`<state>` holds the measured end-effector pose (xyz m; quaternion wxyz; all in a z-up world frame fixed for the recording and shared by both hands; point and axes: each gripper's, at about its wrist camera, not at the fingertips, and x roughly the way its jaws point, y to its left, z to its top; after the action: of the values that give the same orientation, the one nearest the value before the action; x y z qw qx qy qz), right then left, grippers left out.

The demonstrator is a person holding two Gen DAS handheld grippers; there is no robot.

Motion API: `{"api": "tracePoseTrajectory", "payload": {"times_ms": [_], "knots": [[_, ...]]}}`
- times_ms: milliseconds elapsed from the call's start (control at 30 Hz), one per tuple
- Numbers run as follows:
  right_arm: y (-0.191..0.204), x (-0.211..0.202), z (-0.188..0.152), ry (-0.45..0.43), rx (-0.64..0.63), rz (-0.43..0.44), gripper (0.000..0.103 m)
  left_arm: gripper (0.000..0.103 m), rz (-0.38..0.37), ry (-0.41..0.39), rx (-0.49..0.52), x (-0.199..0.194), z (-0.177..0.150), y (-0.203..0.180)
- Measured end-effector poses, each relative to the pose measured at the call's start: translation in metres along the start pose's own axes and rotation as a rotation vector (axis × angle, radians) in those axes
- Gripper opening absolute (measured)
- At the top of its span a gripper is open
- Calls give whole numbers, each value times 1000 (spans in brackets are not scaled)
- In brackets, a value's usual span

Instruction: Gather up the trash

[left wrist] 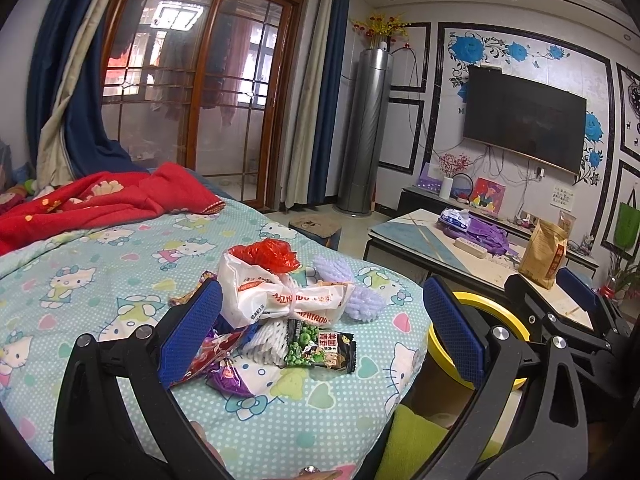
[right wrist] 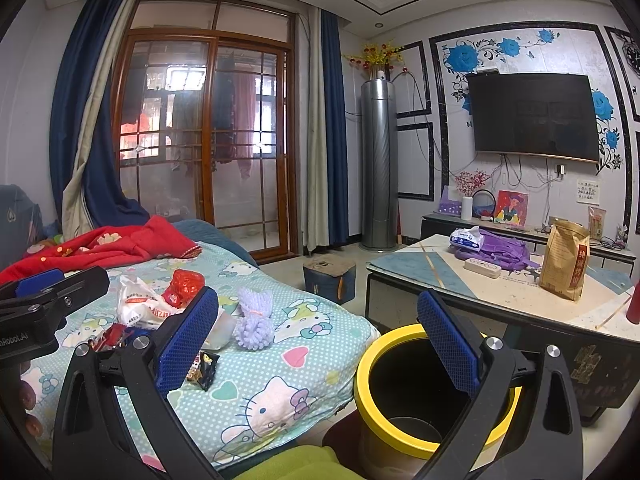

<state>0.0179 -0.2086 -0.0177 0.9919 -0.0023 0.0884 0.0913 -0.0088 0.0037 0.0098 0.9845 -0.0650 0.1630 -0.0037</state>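
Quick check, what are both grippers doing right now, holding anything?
Left gripper: open, empty, above the trash pile on the bed.
Right gripper: open, empty, near the yellow-rimmed bin.

Orange lettering reading "AOZHIROU", partly cut off, is seen on the white plastic bag (left wrist: 276,300) lying on the bed. "nRobot.AI" is printed on the left gripper (right wrist: 24,300) body in the right wrist view. Chinese characters on the green snack packet (left wrist: 320,346) are too small to be read.
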Motion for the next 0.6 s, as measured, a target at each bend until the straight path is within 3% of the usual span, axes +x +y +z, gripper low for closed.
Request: {"api": "tracePoseTrajectory", "payload": {"times_ms": [600], "knots": [[1,1,2,6,-5,10,97,92,19,10,-29,1,0,6]]}}
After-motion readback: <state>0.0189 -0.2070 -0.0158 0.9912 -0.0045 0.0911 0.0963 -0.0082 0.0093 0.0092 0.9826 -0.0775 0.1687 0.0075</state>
